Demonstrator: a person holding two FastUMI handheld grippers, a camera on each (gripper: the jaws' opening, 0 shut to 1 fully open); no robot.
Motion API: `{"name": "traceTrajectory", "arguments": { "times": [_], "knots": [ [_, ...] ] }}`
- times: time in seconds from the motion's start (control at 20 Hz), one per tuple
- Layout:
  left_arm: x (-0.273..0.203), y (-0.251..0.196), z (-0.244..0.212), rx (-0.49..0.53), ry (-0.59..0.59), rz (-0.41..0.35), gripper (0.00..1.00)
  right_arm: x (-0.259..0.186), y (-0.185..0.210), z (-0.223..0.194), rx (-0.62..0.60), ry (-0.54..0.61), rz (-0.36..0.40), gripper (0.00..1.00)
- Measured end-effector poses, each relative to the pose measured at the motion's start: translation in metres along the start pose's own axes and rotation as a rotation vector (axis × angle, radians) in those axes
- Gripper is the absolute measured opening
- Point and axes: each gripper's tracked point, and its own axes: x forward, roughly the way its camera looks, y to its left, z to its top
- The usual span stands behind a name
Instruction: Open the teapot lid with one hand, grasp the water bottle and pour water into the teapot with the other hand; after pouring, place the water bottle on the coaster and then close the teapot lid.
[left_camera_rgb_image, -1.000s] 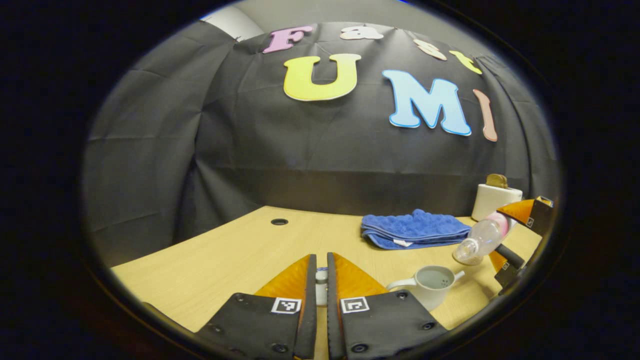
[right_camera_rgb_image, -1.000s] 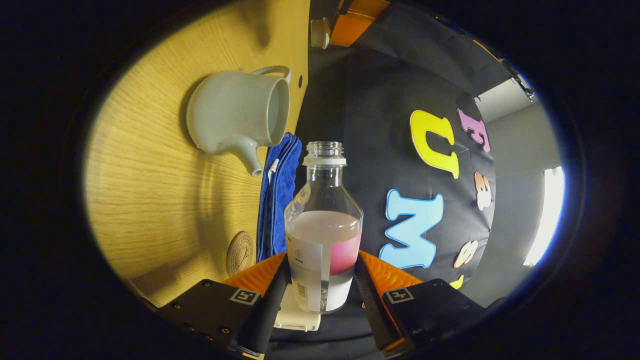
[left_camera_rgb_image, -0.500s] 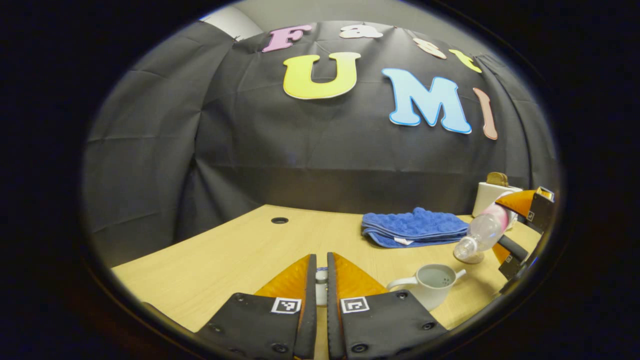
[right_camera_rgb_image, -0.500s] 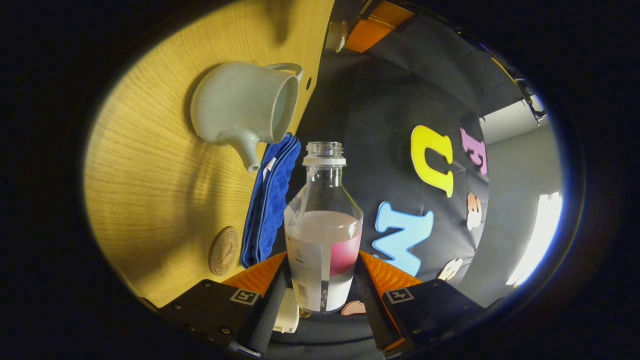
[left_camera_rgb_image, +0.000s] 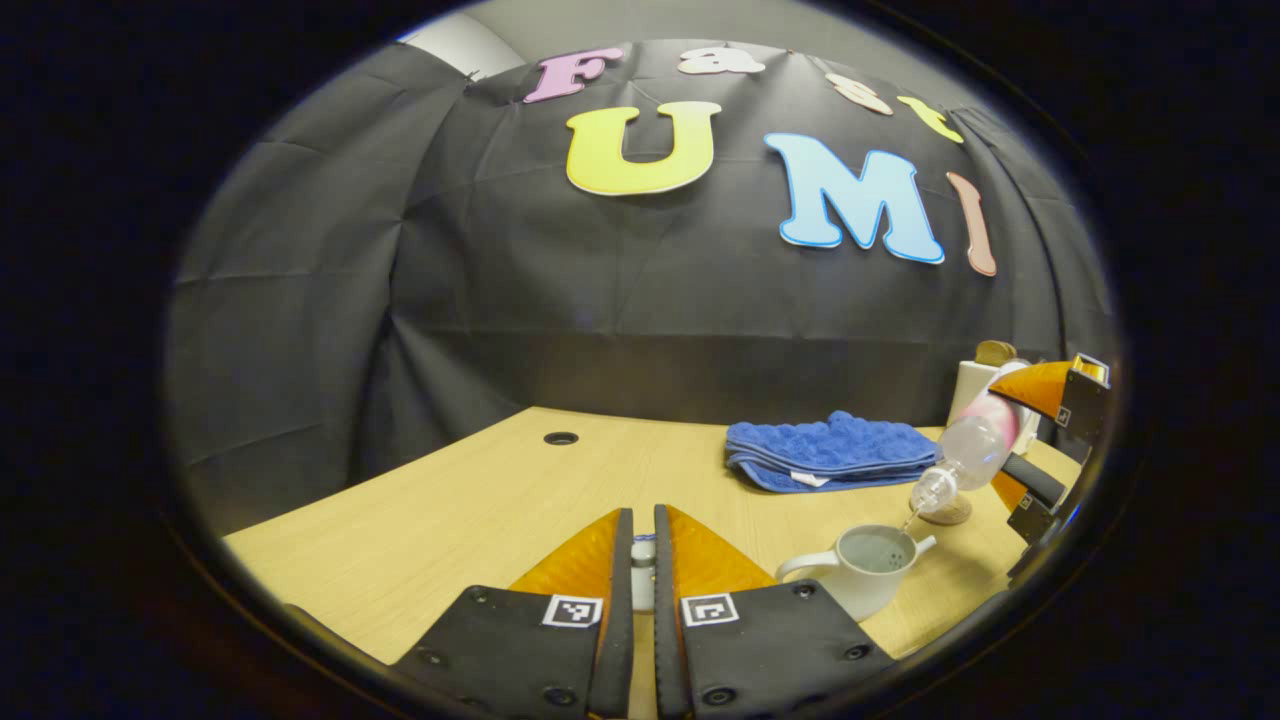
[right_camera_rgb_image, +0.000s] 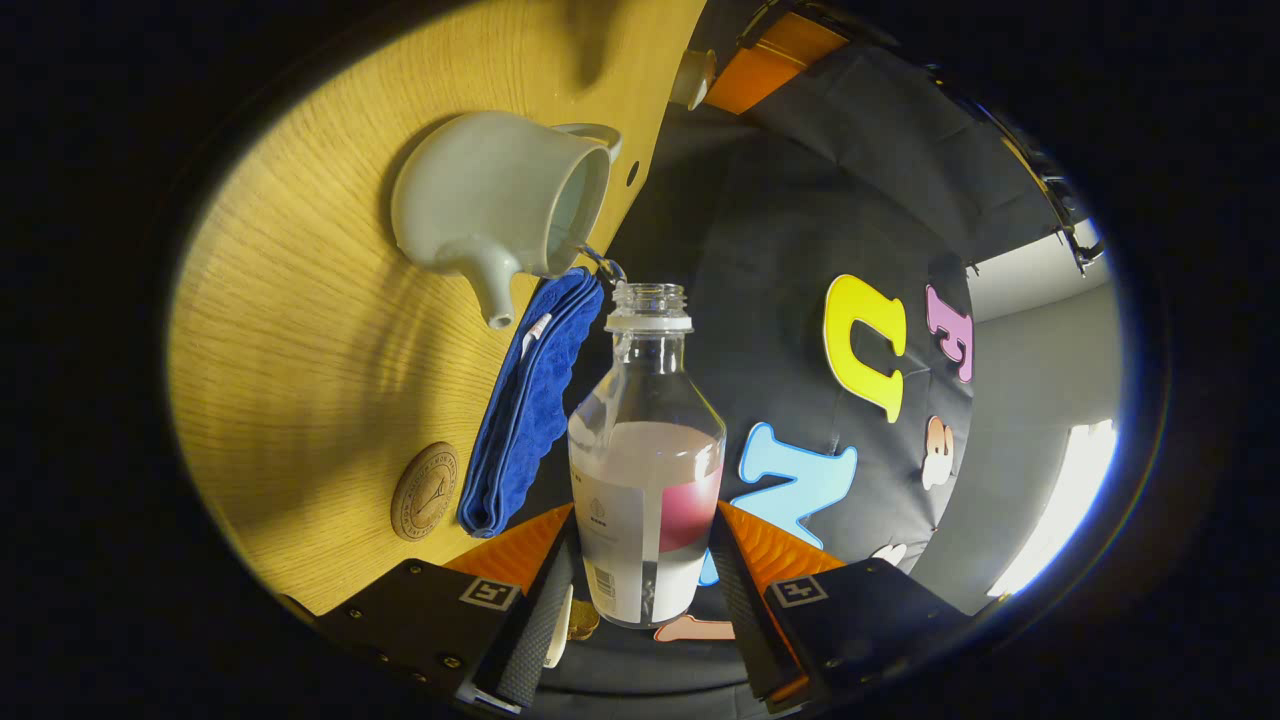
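1. Table (left_camera_rgb_image: 480, 500): wooden top, same layout as the earlier frames. In the right gripper view it sat rolled further round than 1.0 s ago, so that camera had tilted more.
2. Blue towel (left_camera_rgb_image: 830, 455): folded, at the back of the table, unmoved. In the right gripper view it lay just behind the teapot.
3. White box (left_camera_rgb_image: 968, 388): back right corner, partly hidden behind the bottle; 1.0 s ago more of it was exposed.
4. Water bottle (right_camera_rgb_image: 647, 455): cap off, label end pinched between both fingers of the right gripper (right_camera_rgb_image: 640, 590). Tipped neck-down, steeper than 0.5 s ago. In the left gripper view its mouth sat higher and closer to the teapot opening than before.
5. Teapot (left_camera_rgb_image: 862, 565): upright on the table, lid off, spout towards the right gripper, same spot as before.
6. Water stream (right_camera_rgb_image: 598, 262): thin stream ran from the bottle mouth into the open teapot. New: at 0.5 s ago and 1.0 s ago nothing was flowing.
7. Left gripper (left_camera_rgb_image: 642, 575): fingers nearly together, clamped on the teapot lid (left_camera_rgb_image: 643, 585), held off to the teapot's left above the table. No change in pose across frames.
8. Coaster (right_camera_rgb_image: 425, 491): round, flat on the table beside the towel's end, bare, behind the teapot in the left gripper view. Unmoved.
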Motion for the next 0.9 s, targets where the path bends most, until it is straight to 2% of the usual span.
{"name": "traceTrajectory", "arguments": {
  "times": [0.9],
  "knots": [
    [0.0, 0.002, -0.003, -0.002, 0.011, 0.006, 0.16, 0.007, -0.018, 0.003, -0.081, -0.041, -0.034, 0.76]
  ]
}}
